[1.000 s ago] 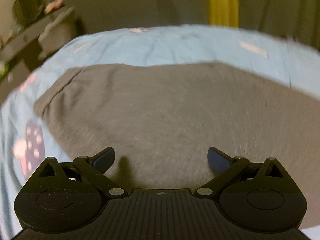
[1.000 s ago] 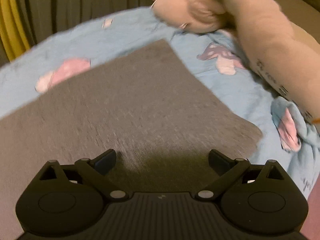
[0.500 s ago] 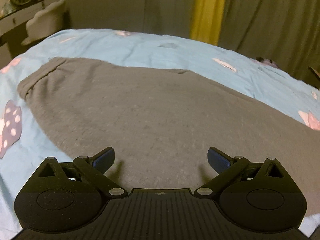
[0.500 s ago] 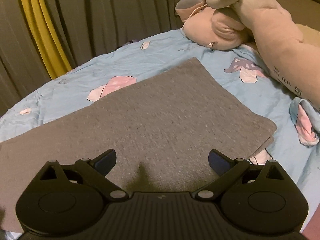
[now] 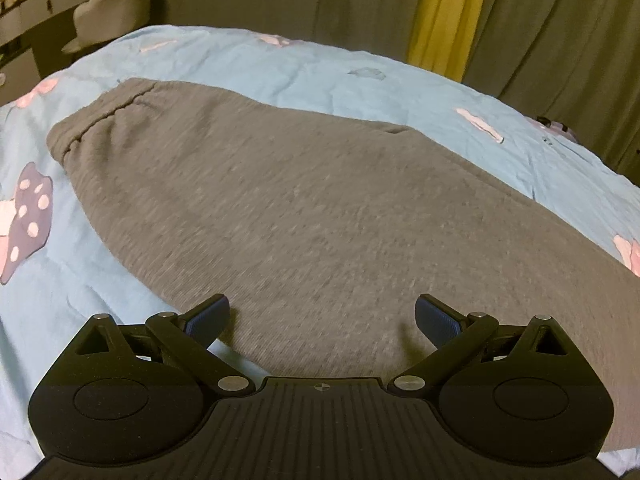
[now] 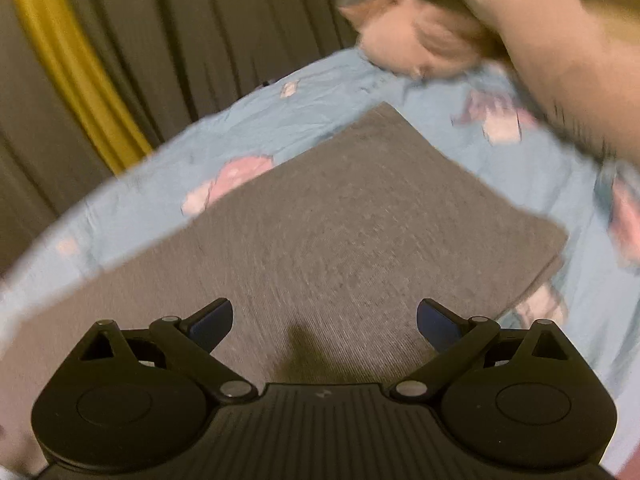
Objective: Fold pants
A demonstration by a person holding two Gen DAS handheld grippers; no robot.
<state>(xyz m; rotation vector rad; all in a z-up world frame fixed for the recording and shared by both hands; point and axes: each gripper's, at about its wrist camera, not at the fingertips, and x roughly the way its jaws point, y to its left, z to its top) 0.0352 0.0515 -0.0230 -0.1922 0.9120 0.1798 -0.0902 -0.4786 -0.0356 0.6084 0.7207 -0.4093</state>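
Observation:
Grey pants lie flat on a light blue bedsheet. The left wrist view shows the waistband end at the far left. The right wrist view shows the leg-cuff end, with a second layer edge peeking out at the right corner. My left gripper is open and empty, hovering above the near edge of the pants. My right gripper is open and empty above the leg end.
A large pink plush toy lies at the far right of the bed. Grey curtains with a yellow strip hang behind the bed. A shelf with a pale cushion stands at the back left.
Both grippers have lifted and tilted, so the views shifted. The left view has slid toward the near edge of the pants. The right view is blurred by motion. The pants have not moved.

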